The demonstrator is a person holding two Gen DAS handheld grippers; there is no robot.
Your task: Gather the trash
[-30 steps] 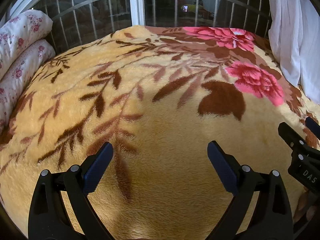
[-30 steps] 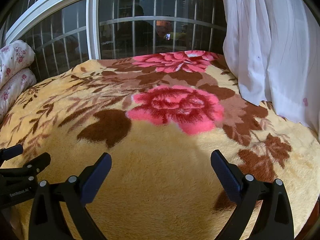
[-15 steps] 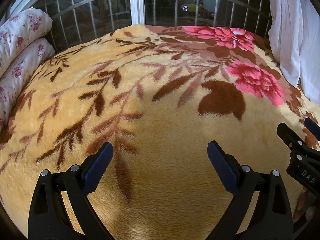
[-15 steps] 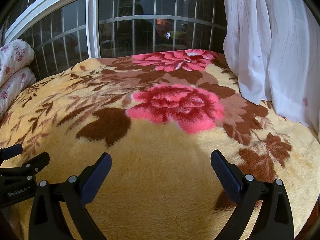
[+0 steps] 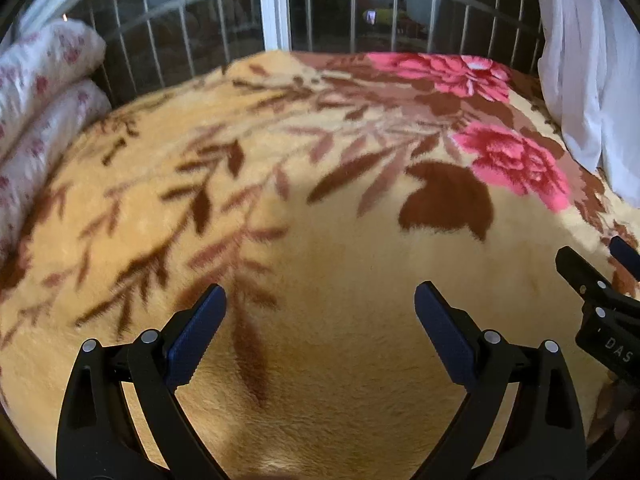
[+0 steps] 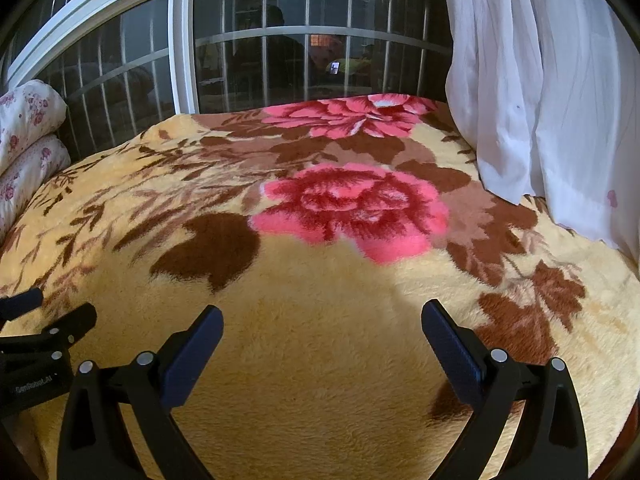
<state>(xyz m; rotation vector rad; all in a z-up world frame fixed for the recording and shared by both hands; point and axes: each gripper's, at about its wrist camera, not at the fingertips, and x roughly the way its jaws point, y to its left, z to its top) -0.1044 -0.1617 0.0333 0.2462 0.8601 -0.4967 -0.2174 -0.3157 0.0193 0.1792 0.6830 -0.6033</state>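
Observation:
No trash shows in either view. My left gripper (image 5: 320,296) hangs open over the near part of a yellow plush blanket (image 5: 320,240) with brown leaves and pink roses; nothing lies between its blue pads. My right gripper (image 6: 322,318) is open too, above the same blanket (image 6: 320,320), just short of the big pink rose (image 6: 352,208). Each gripper appears at the edge of the other's view: the right one (image 5: 600,280) at far right, the left one (image 6: 44,320) at far left.
Folded floral bedding (image 5: 40,92) is stacked at the left edge of the bed. A barred window (image 6: 280,52) runs along the far side. A white curtain (image 6: 540,100) hangs down onto the bed's right side.
Both views have shifted only slightly; the left view is a little blurred from motion. Both grippers stay open and empty.

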